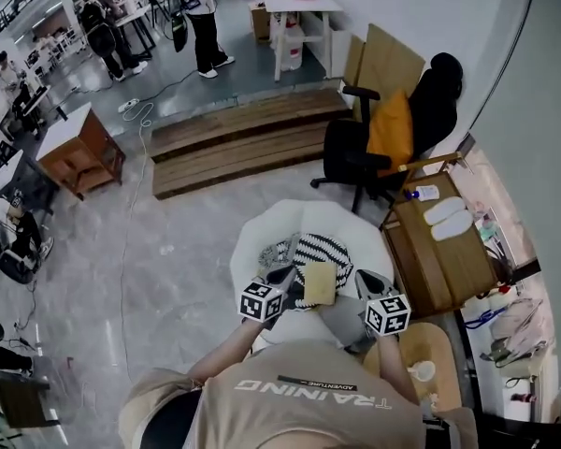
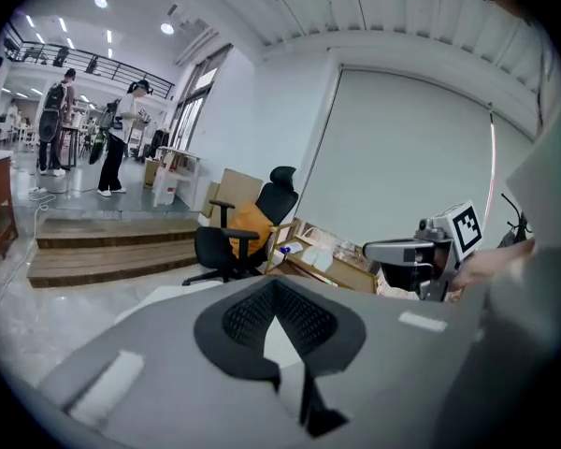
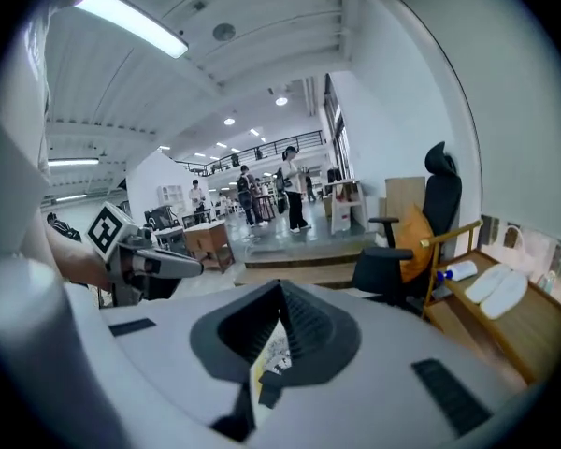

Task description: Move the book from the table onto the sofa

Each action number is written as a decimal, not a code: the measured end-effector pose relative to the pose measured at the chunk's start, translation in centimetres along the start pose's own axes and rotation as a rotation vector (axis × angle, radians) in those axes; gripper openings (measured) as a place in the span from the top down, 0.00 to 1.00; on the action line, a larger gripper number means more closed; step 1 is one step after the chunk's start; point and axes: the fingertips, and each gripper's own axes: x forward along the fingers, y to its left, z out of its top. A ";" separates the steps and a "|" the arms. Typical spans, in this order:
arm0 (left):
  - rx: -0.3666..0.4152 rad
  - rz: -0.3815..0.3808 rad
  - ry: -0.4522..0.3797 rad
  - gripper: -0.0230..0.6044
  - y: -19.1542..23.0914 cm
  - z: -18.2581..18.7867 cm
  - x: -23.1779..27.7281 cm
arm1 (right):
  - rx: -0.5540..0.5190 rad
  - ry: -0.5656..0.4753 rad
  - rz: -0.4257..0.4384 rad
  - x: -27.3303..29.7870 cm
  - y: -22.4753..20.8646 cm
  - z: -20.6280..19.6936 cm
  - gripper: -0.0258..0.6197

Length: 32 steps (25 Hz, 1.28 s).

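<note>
The book (image 1: 319, 283), thin with a yellowish cover, hangs between my two grippers in the head view, above a white round seat (image 1: 252, 241) with a striped cushion (image 1: 323, 249). My right gripper (image 1: 348, 294) is shut on the book; in the right gripper view a printed edge of the book (image 3: 271, 354) shows pinched between the dark pads. My left gripper (image 1: 288, 275) is beside the book's left edge with its jaws together. In the left gripper view only a white sliver shows under the left gripper's (image 2: 277, 293) tips. Seen from the right, the left gripper (image 3: 198, 267) holds nothing.
A round wooden table (image 1: 432, 342) with a small white object is at my lower right. A black office chair (image 1: 351, 152) with an orange cushion stands beyond the seat. A wooden bench (image 1: 444, 260) with white slippers runs along the right wall. Wooden steps (image 1: 243, 138) lie farther off.
</note>
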 end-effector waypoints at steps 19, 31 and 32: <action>0.126 -0.016 -0.261 0.98 -0.6 13.1 -0.6 | -0.162 -0.181 0.048 3.2 4.5 10.3 0.95; 0.102 -0.007 -0.152 0.98 -1.4 7.4 -0.1 | -0.144 -0.225 0.061 0.4 4.4 8.9 0.95; 0.104 -0.007 -0.154 0.98 -1.6 7.6 -0.3 | -0.147 -0.229 0.053 0.2 4.6 9.1 0.95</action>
